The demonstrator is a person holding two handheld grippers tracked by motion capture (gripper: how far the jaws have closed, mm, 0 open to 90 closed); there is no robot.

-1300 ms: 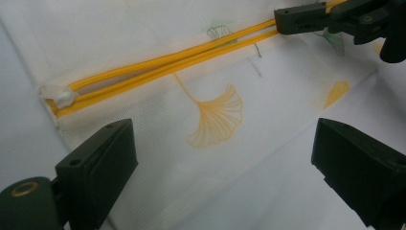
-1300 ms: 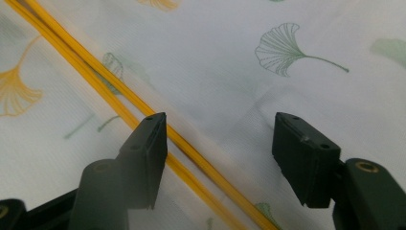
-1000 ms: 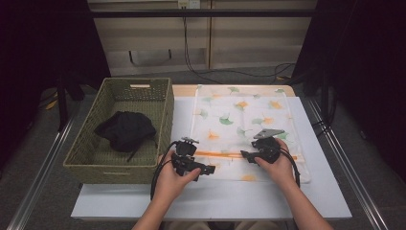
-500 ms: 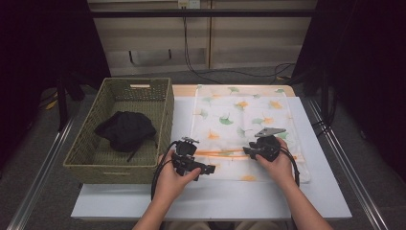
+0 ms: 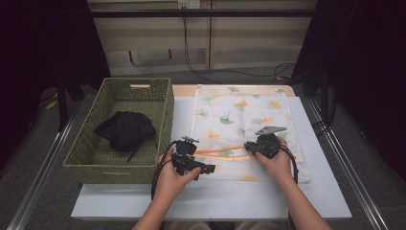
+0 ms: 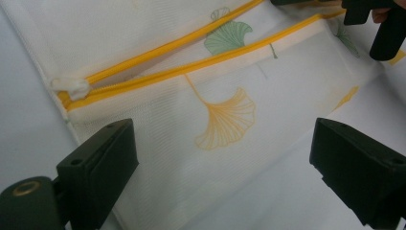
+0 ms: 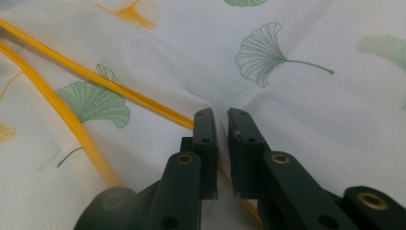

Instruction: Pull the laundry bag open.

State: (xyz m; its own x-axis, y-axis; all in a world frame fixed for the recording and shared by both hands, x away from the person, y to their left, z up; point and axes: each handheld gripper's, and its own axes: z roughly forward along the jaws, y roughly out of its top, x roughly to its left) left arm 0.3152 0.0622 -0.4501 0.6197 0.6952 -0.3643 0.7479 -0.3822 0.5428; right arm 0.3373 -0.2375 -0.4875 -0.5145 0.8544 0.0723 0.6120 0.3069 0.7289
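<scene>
A white mesh bag (image 5: 239, 115) printed with ginkgo leaves lies flat on the table. Its yellow zipper (image 5: 225, 152) runs across the near part and stands parted. In the left gripper view the zipper's white end tab (image 6: 71, 88) lies at the bag's corner. My left gripper (image 5: 207, 167) hovers over that near left corner, jaws wide apart (image 6: 222, 129) with nothing between them. My right gripper (image 5: 246, 145) sits at the zipper's right part. Its jaws (image 7: 221, 117) are pressed nearly together on the bag fabric (image 7: 311, 120) at the upper zipper edge (image 7: 143, 103).
A woven green basket (image 5: 163, 120) stands left of the bag, holding a crumpled black garment (image 5: 125, 129). The white table (image 5: 239, 201) has bare surface along its near edge. Metal rails run along both sides, and cables hang at the back.
</scene>
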